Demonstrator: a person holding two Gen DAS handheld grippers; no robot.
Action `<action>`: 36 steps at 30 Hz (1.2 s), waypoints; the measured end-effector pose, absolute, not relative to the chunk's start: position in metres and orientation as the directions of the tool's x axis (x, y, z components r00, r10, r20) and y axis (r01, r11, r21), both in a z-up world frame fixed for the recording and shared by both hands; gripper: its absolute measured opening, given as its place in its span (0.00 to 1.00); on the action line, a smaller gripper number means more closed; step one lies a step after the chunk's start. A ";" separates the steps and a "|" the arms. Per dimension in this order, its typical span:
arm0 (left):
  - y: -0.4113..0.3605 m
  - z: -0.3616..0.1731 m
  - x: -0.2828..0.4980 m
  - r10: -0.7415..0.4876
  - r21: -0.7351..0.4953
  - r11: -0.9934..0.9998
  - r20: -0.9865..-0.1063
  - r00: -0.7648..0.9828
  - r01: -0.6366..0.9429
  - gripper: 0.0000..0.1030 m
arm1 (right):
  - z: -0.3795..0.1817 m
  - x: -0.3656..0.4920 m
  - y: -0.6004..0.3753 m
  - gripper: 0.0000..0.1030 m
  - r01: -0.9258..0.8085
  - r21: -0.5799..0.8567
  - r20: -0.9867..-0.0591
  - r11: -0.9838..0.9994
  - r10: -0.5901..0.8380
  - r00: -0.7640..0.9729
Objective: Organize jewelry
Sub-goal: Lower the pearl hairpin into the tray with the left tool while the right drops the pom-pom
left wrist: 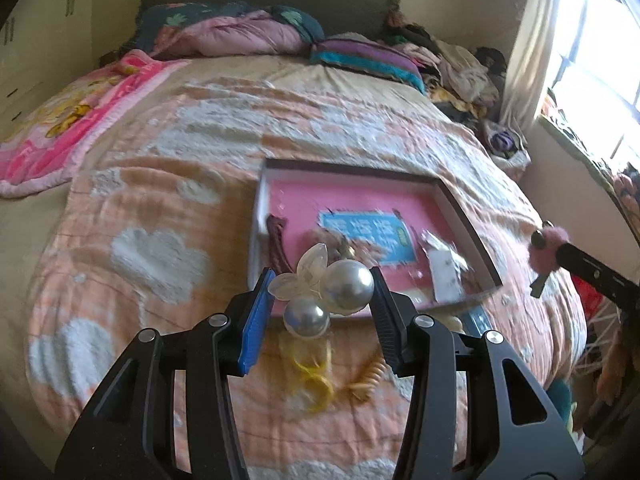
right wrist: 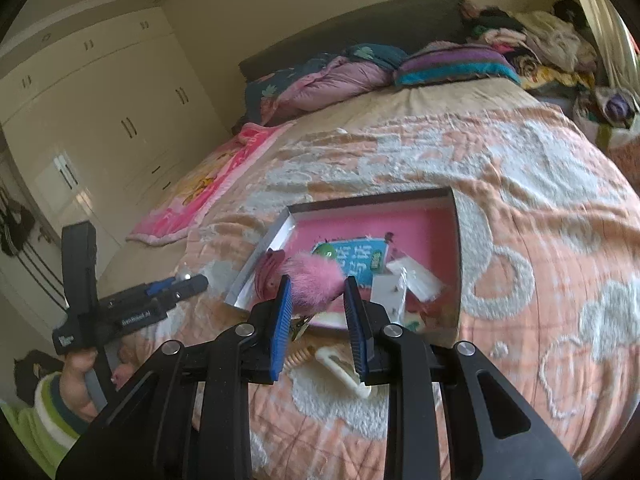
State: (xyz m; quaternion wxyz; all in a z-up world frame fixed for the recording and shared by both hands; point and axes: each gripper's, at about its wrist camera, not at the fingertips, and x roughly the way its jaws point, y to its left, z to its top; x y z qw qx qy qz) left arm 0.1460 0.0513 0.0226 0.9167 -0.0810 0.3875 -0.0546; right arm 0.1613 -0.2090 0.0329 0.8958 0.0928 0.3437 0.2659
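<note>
Task is looking partway done. The pink-lined box point(right wrist: 448, 216) is sitting open on the bed point(right wrist: 520, 152) and already holding several pieces: a braided band point(left wrist: 276, 240) at its left wall, white earring cards point(right wrist: 394, 292), some blurred bits. Still lying loose on the blanket in front of the box: yellow hair ties point(left wrist: 316, 384), a coiled tan tie point(left wrist: 370, 380), a white claw clip point(right wrist: 344, 372).

The left gripper point(left wrist: 320, 296) is carrying a pearl-and-petal ornament point(left wrist: 332, 292); its jaws are sitting fairly wide, with the big pearl touching the right pad, but whether the left pad is touching the petals I can't tell, so the grip looks loose. The ornament is hovering over the box's near edge, not yet inside.

The right gripper point(right wrist: 316, 300) is clamping a pink fluffy pom-pom point(right wrist: 316, 282) between its blue pads, fur bulging forward past the tips. It's hanging over the box's near-left corner, above the band.

Judging: both pieces are needing a drop into the box, then the loose items are remaining.
</note>
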 end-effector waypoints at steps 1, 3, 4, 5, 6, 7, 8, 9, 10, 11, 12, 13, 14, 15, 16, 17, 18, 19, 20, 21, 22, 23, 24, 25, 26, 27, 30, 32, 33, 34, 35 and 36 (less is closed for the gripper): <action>0.054 0.024 0.148 -0.161 -0.194 0.981 -0.699 0.696 0.031 0.37 | 0.035 0.164 -0.206 0.24 -0.416 0.336 -0.566 0.845 0.534 0.628; 0.060 0.028 0.151 -0.156 -0.200 0.980 -0.693 0.704 0.020 0.37 | 0.038 0.168 -0.201 0.24 -0.420 0.313 -0.568 0.852 0.522 0.636; 0.063 0.030 0.153 -0.154 -0.202 0.979 -0.689 0.708 0.016 0.37 | 0.039 0.171 -0.199 0.24 -0.422 0.304 -0.568 0.854 0.518 0.640; 0.063 0.031 0.154 -0.152 -0.202 0.979 -0.687 0.710 0.013 0.37 | 0.041 0.174 -0.197 0.24 -0.423 0.293 -0.568 0.858 0.512 0.644; 0.065 0.033 0.157 -0.150 -0.204 0.979 -0.684 0.714 0.009 0.37 | 0.042 0.176 -0.196 0.24 -0.422 0.285 -0.568 0.861 0.506 0.649; 0.065 0.034 0.159 -0.148 -0.205 0.979 -0.682 0.716 0.007 0.37 | 0.042 0.178 -0.195 0.24 -0.420 0.279 -0.569 0.863 0.501 0.652; 0.066 0.035 0.162 -0.145 -0.204 0.979 -0.680 0.718 0.004 0.37 | 0.043 0.181 -0.194 0.24 -0.419 0.274 -0.569 0.866 0.497 0.655; 0.066 0.036 0.164 -0.146 -0.205 0.979 -0.679 0.719 0.004 0.37 | 0.043 0.183 -0.194 0.24 -0.418 0.269 -0.569 0.868 0.493 0.658; 0.067 0.036 0.168 -0.145 -0.206 0.979 -0.679 0.719 0.003 0.37 | 0.044 0.185 -0.193 0.24 -0.416 0.260 -0.569 0.872 0.486 0.664; 0.067 0.037 0.171 -0.145 -0.207 0.978 -0.679 0.719 0.002 0.37 | 0.045 0.187 -0.192 0.24 -0.414 0.250 -0.568 0.875 0.479 0.669; 0.067 0.037 0.173 -0.145 -0.208 0.978 -0.679 0.720 0.002 0.37 | 0.045 0.189 -0.191 0.24 -0.413 0.241 -0.568 0.879 0.472 0.674; 0.066 0.037 0.175 -0.146 -0.208 0.978 -0.679 0.719 0.002 0.37 | 0.046 0.191 -0.191 0.24 -0.411 0.229 -0.569 0.882 0.464 0.679; 0.065 0.037 0.178 -0.147 -0.209 0.978 -0.679 0.719 0.003 0.37 | 0.046 0.192 -0.190 0.24 -0.408 0.219 -0.569 0.886 0.455 0.685; 0.064 0.037 0.182 -0.151 -0.211 0.978 -0.679 0.718 0.007 0.37 | 0.047 0.195 -0.190 0.24 -0.404 0.207 -0.568 0.891 0.446 0.692; 0.063 0.036 0.183 -0.153 -0.210 0.978 -0.680 0.717 0.009 0.37 | 0.048 0.197 -0.190 0.24 -0.402 0.197 -0.567 0.894 0.439 0.697; 0.061 0.036 0.186 -0.155 -0.211 0.977 -0.681 0.716 0.011 0.37 | 0.048 0.199 -0.191 0.24 -0.397 0.185 -0.566 0.899 0.428 0.705; 0.059 0.035 0.189 -0.158 -0.211 0.977 -0.682 0.714 0.014 0.37 | 0.048 0.201 -0.191 0.24 -0.393 0.178 -0.565 0.902 0.421 0.710; 0.058 0.034 0.190 -0.159 -0.210 0.978 -0.684 0.712 0.017 0.37 | 0.048 0.203 -0.192 0.24 -0.389 0.169 -0.565 0.906 0.412 0.714; 0.056 0.034 0.192 -0.160 -0.209 0.978 -0.684 0.711 0.019 0.37 | 0.048 0.205 -0.193 0.24 -0.385 0.164 -0.566 0.908 0.406 0.718; 0.054 0.033 0.194 -0.162 -0.208 0.978 -0.686 0.709 0.023 0.37 | 0.047 0.208 -0.194 0.24 -0.379 0.154 -0.567 0.913 0.395 0.722; 0.052 0.031 0.196 -0.162 -0.204 0.979 -0.688 0.707 0.025 0.37 | 0.046 0.209 -0.195 0.24 -0.376 0.148 -0.568 0.915 0.390 0.724; 0.050 0.030 0.198 -0.161 -0.202 0.979 -0.690 0.706 0.026 0.37 | 0.045 0.212 -0.197 0.24 -0.369 0.138 -0.569 0.919 0.379 0.730; 0.049 0.029 0.200 -0.161 -0.200 0.979 -0.692 0.704 0.028 0.37 | 0.044 0.214 -0.198 0.24 -0.365 0.132 -0.571 0.922 0.372 0.732; 0.047 0.027 0.203 -0.162 -0.198 0.980 -0.695 0.701 0.030 0.37 | 0.043 0.217 -0.199 0.24 -0.362 0.126 -0.573 0.924 0.366 0.733; 0.047 0.026 0.205 -0.161 -0.196 0.980 -0.696 0.699 0.031 0.37 | 0.041 0.219 -0.200 0.24 -0.358 0.122 -0.574 0.926 0.360 0.735; 0.044 0.023 0.207 -0.158 -0.190 0.981 -0.701 0.696 0.031 0.37 | 0.039 0.221 -0.201 0.24 -0.351 0.114 -0.579 0.930 0.349 0.737; 0.041 0.016 0.214 -0.154 -0.182 0.983 -0.711 0.686 0.032 0.37 | 0.030 0.232 -0.205 0.24 -0.333 0.102 -0.597 0.937 0.326 0.733; 0.038 0.010 0.219 -0.143 -0.169 0.985 -0.718 0.681 0.028 0.37 | 0.025 0.237 -0.207 0.24 -0.324 0.097 -0.609 0.941 0.313 0.729; 0.038 0.008 0.221 -0.140 -0.167 0.986 -0.721 0.679 0.026 0.37 | 0.020 0.241 -0.209 0.24 -0.317 0.093 -0.618 0.944 0.304 0.725; 0.038 0.005 0.223 -0.139 -0.167 0.986 -0.724 0.676 0.024 0.37 | 0.017 0.244 -0.209 0.24 -0.314 0.091 -0.624 0.945 0.300 0.722; 0.037 0.002 0.226 -0.138 -0.167 0.986 -0.728 0.672 0.022 0.37 | 0.012 0.248 -0.210 0.24 -0.308 0.087 -0.632 0.947 0.291 0.718; 0.037 -0.001 0.228 -0.137 -0.166 0.986 -0.732 0.667 0.020 0.37 | 0.009 0.250 -0.210 0.24 -0.305 0.082 -0.638 0.949 0.285 0.715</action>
